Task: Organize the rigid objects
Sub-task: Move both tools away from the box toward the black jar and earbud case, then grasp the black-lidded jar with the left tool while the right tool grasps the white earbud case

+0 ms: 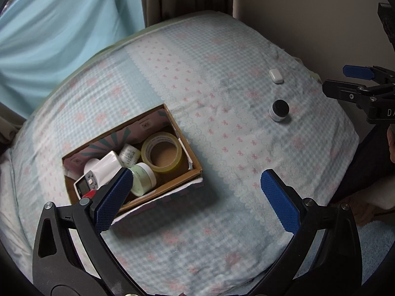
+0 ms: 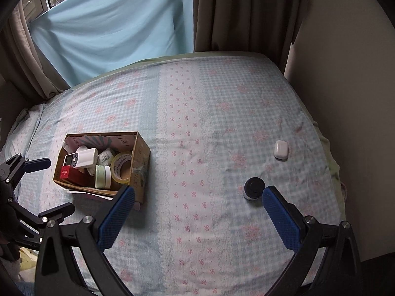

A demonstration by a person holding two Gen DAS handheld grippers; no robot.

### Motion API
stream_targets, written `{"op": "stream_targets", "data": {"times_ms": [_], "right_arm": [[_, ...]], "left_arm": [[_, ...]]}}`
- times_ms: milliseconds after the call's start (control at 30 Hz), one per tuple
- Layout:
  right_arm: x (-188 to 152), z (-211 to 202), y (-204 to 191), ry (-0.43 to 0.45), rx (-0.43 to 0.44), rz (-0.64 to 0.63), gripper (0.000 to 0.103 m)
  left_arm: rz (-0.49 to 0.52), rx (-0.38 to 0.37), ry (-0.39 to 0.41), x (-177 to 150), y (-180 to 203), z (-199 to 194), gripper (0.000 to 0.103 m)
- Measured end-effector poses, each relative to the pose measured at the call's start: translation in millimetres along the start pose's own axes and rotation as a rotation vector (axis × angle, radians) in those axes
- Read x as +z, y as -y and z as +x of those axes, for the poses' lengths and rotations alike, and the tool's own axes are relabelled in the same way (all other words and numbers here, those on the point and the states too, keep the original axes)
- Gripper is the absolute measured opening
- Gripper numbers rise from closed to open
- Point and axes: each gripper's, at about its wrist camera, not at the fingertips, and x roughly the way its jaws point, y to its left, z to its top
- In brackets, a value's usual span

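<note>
A cardboard box (image 1: 195,170) (image 2: 142,157) sits on the bed, holding a tape roll (image 1: 161,151) (image 2: 121,169), a pale green jar (image 1: 143,178) (image 2: 103,176), white bottles, a small device and a red box (image 2: 71,174). A black-lidded small jar (image 1: 279,110) (image 2: 254,188) and a white earbud case (image 1: 276,76) (image 2: 281,150) lie on the sheet to the right. My left gripper (image 1: 197,180) is open and empty, above the box's near right corner. My right gripper (image 2: 198,194) is open and empty, its right finger just beside the black-lidded jar.
The bed (image 1: 222,234) (image 2: 197,113) has a blue gingham sheet with pink bows. A light blue cloth (image 2: 111,24) and brown curtains (image 2: 234,12) hang behind it. A wall (image 2: 345,74) borders the right side. The other gripper shows at each view's edge.
</note>
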Motion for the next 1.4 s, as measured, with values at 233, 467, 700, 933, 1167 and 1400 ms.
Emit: {"op": "stream_targets", "data": {"times_ms": [233, 467, 700, 933, 1167, 1400], "right_arm": [[-7, -6, 80, -0.012, -0.025, 0.009, 0.103], [0, 9, 141, -0.061, -0.004, -0.01, 0.103], [15, 50, 186, -0.104, 0.035, -0.089, 0.103], [19, 127, 213, -0.2, 0.091, -0.052, 0.103], [33, 202, 222, -0.238, 0.079, 0.007, 0.103], [45, 265, 220, -0.328, 0.047, 0.059, 0.087]], "left_arm": [[-0.006, -0.013, -0.005, 25, 75, 17, 0.103], [-0.049, -0.059, -0.03, 44, 140, 54, 0.103], [-0.087, -0.062, -0.099, 59, 195, 105, 0.103], [-0.157, -0.024, -0.107, 74, 227, 169, 0.103], [-0.168, 0.031, -0.094, 80, 241, 240, 0.103], [-0.223, 0.016, -0.128, 76, 245, 295, 0.101]]}}
